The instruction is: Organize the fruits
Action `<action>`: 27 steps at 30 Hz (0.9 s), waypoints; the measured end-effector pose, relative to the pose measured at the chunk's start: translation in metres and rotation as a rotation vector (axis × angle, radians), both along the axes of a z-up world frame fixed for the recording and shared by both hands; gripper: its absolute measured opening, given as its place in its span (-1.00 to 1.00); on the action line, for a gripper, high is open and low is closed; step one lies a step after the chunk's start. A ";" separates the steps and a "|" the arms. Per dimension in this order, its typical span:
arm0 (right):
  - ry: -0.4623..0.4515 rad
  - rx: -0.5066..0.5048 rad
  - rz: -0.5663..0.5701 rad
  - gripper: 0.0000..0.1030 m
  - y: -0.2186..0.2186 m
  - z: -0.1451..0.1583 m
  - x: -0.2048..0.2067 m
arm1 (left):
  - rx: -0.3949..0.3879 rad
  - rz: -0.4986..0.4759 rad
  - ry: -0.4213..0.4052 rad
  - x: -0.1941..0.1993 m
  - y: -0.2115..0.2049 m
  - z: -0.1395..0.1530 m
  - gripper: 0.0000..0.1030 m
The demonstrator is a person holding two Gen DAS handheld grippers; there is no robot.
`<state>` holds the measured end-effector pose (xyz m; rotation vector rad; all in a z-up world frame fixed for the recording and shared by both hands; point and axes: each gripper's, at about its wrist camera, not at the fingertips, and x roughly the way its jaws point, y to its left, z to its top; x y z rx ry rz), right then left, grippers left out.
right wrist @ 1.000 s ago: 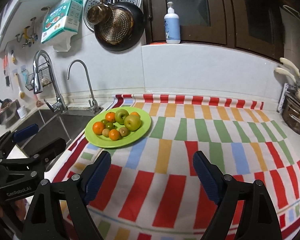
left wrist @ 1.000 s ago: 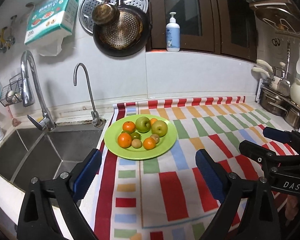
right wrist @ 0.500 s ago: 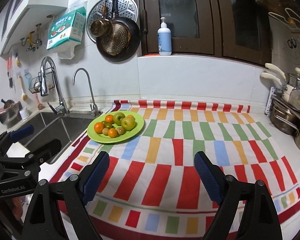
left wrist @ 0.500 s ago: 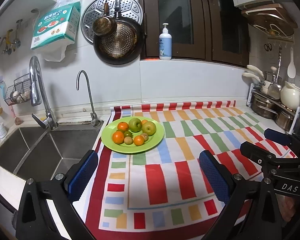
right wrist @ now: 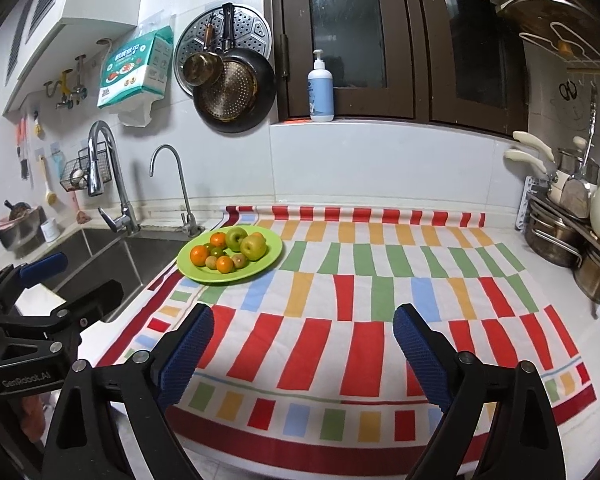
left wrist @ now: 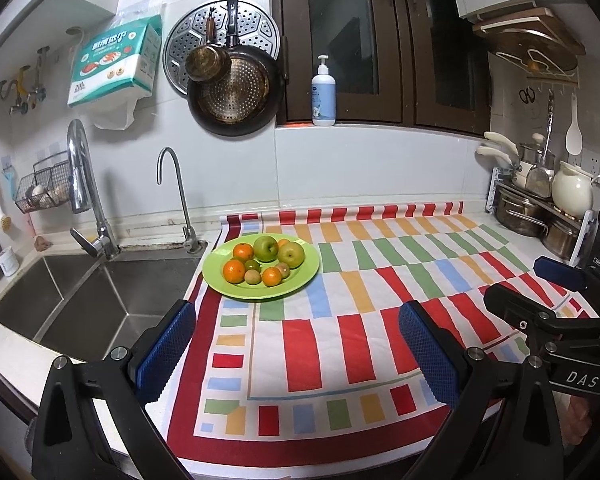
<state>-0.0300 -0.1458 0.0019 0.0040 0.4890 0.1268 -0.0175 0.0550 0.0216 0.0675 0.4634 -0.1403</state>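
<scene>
1. Kitchen surface [left wrist: 500, 236] carries a striped cloth [left wrist: 380, 292] beside a sink [left wrist: 100, 292].
2. Green plate [left wrist: 300, 280] of fruits [left wrist: 266, 248] sits far left on the cloth.
3. Left gripper [left wrist: 296, 344] jaws are spread, empty; right gripper [right wrist: 300, 340] jaws are opening, empty.

A striped cloth [left wrist: 380, 288] covers the counter beside a steel sink [left wrist: 112, 292] with two taps, while above hang a dark pan [left wrist: 236, 96], a steamer plate [left wrist: 252, 28] and a tissue pack [left wrist: 114, 60] — a soap bottle [left wrist: 323, 94] stands on the sill.

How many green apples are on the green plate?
2. Both on the far side of the green plate: one apple toward the wall, the other at its right.
</scene>
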 end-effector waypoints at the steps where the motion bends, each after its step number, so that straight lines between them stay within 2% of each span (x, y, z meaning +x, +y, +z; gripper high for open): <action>1: -0.002 -0.001 0.001 0.78 -0.001 0.000 -0.001 | 0.002 0.000 -0.004 -0.002 0.000 0.001 1.00; 27: -0.027 -0.002 -0.002 0.78 -0.002 0.005 -0.019 | 0.012 -0.012 -0.035 -0.022 -0.004 0.008 1.00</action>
